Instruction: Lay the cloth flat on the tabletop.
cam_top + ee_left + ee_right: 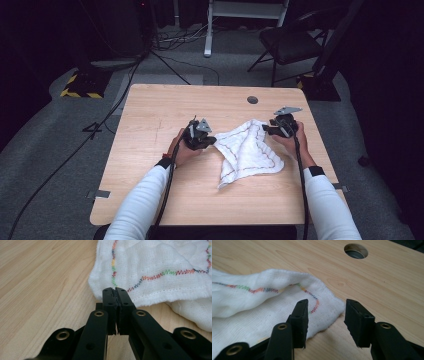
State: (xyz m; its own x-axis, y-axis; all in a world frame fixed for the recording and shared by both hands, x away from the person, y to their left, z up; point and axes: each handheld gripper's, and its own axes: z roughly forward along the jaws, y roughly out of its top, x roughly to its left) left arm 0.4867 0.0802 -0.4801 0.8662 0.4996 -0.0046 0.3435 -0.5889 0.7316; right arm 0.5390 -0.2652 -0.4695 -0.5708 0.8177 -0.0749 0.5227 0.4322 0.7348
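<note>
No text, label, brand, number or sign can be read in any of the views
</note>
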